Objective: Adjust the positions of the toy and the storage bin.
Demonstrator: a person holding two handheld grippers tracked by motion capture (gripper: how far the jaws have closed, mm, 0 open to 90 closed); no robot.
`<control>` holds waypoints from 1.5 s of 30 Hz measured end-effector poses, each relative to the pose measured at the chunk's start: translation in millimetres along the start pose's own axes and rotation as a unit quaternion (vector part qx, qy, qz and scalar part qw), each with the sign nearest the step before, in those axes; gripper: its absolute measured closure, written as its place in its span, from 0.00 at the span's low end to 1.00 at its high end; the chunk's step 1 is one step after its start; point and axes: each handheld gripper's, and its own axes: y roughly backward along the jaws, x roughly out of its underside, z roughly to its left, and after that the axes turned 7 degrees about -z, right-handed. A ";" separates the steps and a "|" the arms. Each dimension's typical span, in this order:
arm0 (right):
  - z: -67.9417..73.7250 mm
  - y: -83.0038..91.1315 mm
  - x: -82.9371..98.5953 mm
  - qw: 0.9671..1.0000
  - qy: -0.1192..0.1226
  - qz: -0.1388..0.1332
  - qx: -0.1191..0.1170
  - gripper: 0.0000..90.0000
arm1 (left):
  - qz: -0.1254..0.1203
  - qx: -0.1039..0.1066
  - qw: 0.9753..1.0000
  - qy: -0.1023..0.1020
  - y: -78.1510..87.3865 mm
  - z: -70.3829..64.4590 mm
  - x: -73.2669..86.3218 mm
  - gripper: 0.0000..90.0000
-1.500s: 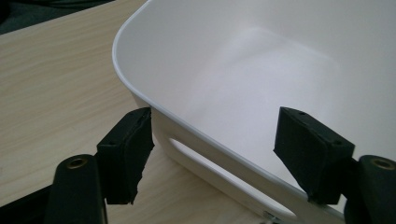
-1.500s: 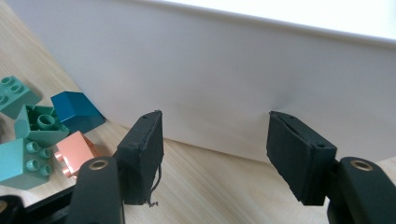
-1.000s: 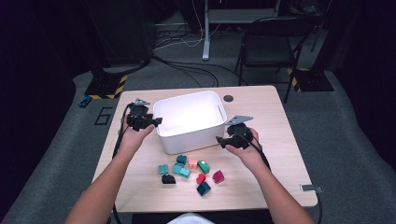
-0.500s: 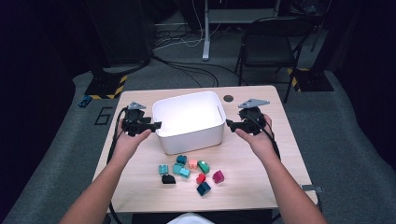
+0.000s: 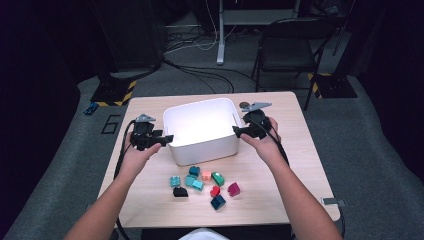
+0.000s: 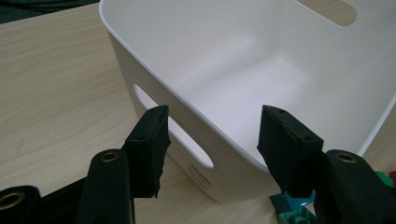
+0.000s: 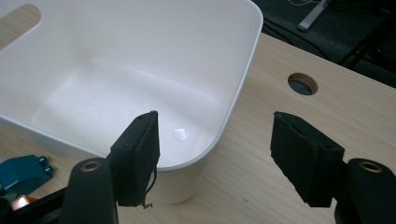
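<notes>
Blocks (image 5: pixel 202 182) sit loose in front of the bin (image 5: pixel 202 131), between it and the person. Left gripper (image 5: pixel 166 139) and right gripper (image 5: pixel 237 131) flank the bin, both wide open with nothing held, each straddling its rim, I'd guess to grab and shift it. Table hole (image 7: pixel 302 83) just right of the bin, a chair (image 5: pixel 289 46) well behind it; nothing's in the way.

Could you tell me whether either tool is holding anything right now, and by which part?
Nothing is held: the left tool and right tool are open, each straddling a wall of the white bin.
</notes>
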 end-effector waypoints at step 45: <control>10.2 31.8 20.8 0.998 0.038 -0.014 -0.042 0.51 | -0.040 0.051 0.998 0.003 16.4 -8.6 14.5 0.46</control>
